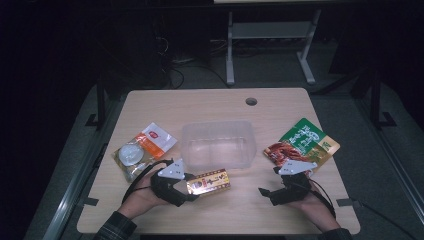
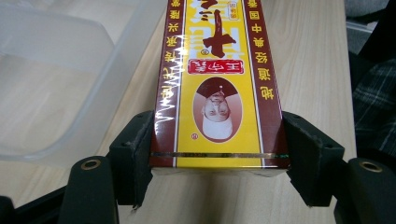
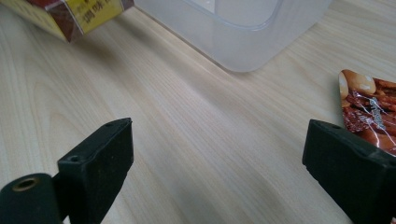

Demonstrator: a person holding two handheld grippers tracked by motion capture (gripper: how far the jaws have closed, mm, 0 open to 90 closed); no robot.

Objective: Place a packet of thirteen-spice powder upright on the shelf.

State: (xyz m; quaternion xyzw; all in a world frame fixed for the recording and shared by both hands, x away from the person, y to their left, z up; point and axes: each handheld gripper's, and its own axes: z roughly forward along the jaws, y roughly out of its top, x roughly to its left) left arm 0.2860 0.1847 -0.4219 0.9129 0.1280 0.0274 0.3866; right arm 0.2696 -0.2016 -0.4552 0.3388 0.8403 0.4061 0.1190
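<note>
Looking first at the yellow box (image 2: 217, 88), we see a long, flat carton with a bright yellow face, dark red-brown borders down both long sides, red Chinese characters and an oval portrait, all wrapped in glossy film. Our left gripper (image 2: 217, 161) pinches its near end, one black jaw pressed on each long side, so the carton runs straight out from between the jaws. In the high view the box (image 1: 210, 182) sits just above the wooden table (image 1: 210, 102), near its front edge and left of centre, pointing right from the left gripper (image 1: 187, 187).

Just beyond the box stands a clear plastic tub (image 1: 216, 145), its near wall close to the carton. Our right gripper (image 3: 219, 163) has its jaws spread wide with bare tabletop between them; in the high view it (image 1: 267, 192) rests at the near right. Beside it, farther right, lies a green and red snack pouch (image 1: 302, 145). At the left we see an orange and white sachet (image 1: 152, 140) and a clear bag holding a pale round thing (image 1: 130, 156).
</note>
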